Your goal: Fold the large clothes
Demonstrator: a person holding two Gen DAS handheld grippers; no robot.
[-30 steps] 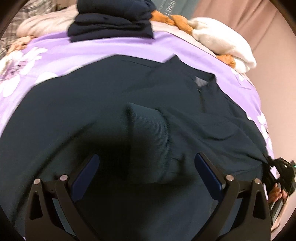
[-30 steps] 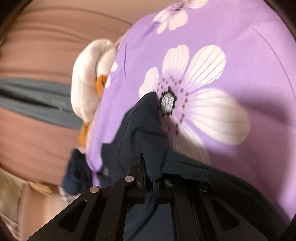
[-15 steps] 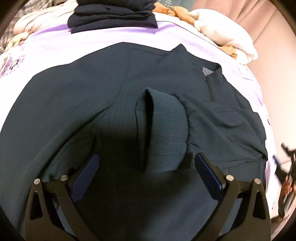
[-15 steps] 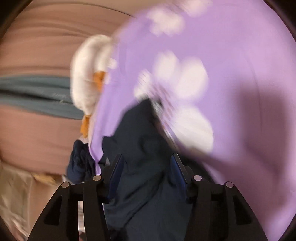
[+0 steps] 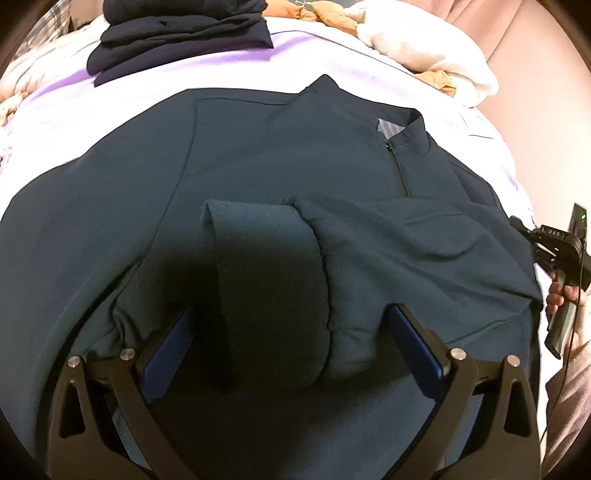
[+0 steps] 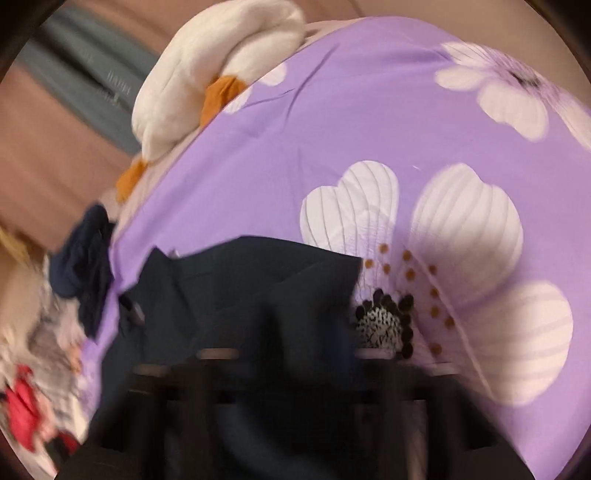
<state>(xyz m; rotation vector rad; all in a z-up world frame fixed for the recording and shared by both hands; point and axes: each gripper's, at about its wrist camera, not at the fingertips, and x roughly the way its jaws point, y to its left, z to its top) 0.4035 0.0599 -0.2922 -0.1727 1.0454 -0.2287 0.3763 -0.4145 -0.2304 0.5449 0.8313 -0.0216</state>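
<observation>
A large dark teal zip-neck pullover [image 5: 280,155] lies spread on the purple flowered bedspread [image 5: 207,70]. One sleeve is folded across the chest, its ribbed cuff [image 5: 266,280] lying between my left fingers. My left gripper [image 5: 291,343] is open above the cuff and holds nothing. My right gripper [image 6: 306,354] is badly blurred; its fingers look spread apart over the pullover's edge [image 6: 258,280]. It also shows at the right edge of the left wrist view [image 5: 557,251], beside the garment's right side.
A stack of folded dark clothes [image 5: 177,33] sits at the far side of the bed. A white and orange blanket [image 5: 428,55] lies at the far right, also in the right wrist view [image 6: 207,74]. A pink curtain [image 5: 524,44] hangs behind.
My right gripper opened and let go of the pullover's edge, then swung right. My left gripper stayed open and drew back, so more of the pullover shows.
</observation>
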